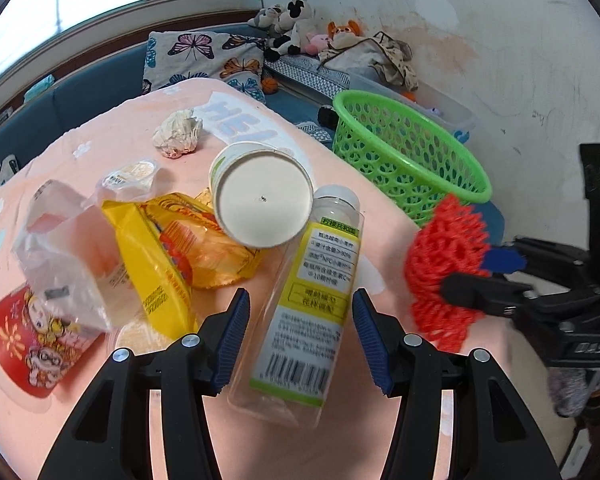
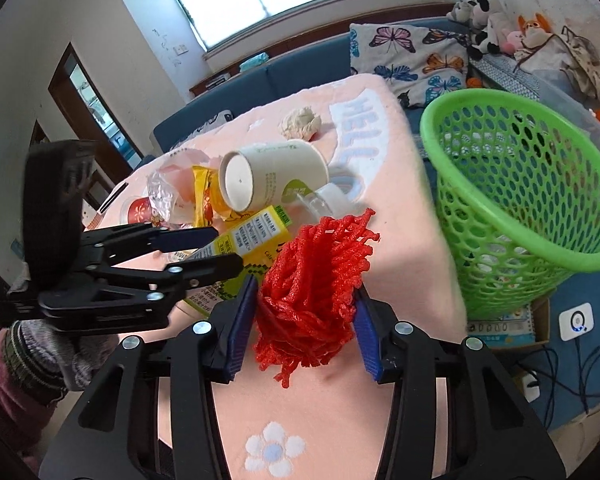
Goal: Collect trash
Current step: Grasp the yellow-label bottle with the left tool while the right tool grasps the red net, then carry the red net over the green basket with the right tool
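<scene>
My left gripper [image 1: 300,336] is open, its jaws on either side of a clear plastic bottle [image 1: 304,312] with a yellow label that lies on the pink tablecloth [image 1: 120,136]. My right gripper [image 2: 306,324] is shut on a red foam net [image 2: 316,280] and holds it over the table near the green basket [image 2: 536,184]. The red net [image 1: 444,268] and right gripper [image 1: 488,280] also show in the left wrist view. A paper cup [image 1: 260,196] lies on its side against the bottle. A yellow wrapper [image 1: 172,256], clear plastic bag [image 1: 64,248], red lid [image 1: 32,340] and crumpled tissue [image 1: 178,132] lie around.
The green basket [image 1: 412,152] stands beyond the table's right edge. A small sauce cup [image 1: 130,174] lies near the bag. A blue sofa with a butterfly pillow [image 1: 196,56] and plush toys [image 1: 292,24] is behind. A power strip [image 2: 576,320] and cables lie on the floor.
</scene>
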`<state>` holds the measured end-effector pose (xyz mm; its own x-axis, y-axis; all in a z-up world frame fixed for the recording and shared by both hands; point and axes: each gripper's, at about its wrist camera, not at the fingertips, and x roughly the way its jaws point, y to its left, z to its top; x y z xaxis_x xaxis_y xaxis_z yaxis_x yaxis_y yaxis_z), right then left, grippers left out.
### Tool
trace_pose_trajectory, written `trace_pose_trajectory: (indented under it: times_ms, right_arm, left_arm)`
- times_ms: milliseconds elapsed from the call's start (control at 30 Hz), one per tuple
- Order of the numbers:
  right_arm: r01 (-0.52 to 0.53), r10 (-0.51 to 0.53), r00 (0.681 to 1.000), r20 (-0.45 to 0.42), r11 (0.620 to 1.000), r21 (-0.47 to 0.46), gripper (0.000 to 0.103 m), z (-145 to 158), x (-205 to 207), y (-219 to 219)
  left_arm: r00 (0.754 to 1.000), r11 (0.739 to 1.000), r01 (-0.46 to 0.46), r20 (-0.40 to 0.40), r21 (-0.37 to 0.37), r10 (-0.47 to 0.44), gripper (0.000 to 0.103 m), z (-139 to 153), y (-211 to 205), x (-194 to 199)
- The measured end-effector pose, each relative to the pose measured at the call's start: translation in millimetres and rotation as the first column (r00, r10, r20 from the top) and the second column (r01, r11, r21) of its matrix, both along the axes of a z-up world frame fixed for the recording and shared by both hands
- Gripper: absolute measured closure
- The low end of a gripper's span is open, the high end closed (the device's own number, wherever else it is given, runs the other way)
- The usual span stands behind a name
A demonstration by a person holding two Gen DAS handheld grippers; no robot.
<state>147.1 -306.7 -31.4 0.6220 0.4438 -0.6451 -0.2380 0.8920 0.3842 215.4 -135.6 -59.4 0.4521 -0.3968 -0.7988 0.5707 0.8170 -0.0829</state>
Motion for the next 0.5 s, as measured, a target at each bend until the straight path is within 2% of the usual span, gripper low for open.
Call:
trace_pose_trajectory:
  times_ms: [133, 500]
  right_arm:
    - [0.013, -0.013, 1.0, 0.011, 1.0, -0.003, 0.056, 6, -3, -8]
    - [0.06, -0.06, 0.998, 0.032, 0.998, -0.012, 0.056, 18, -2, -29]
  left_arm:
    - [1.0, 0.999, 0.027, -0.003, 0.029, -0.027, 0.051, -6, -10, 7]
    - [0.999, 0.998, 0.047, -0.028, 0.048, -0.046, 0.052, -19, -25, 14]
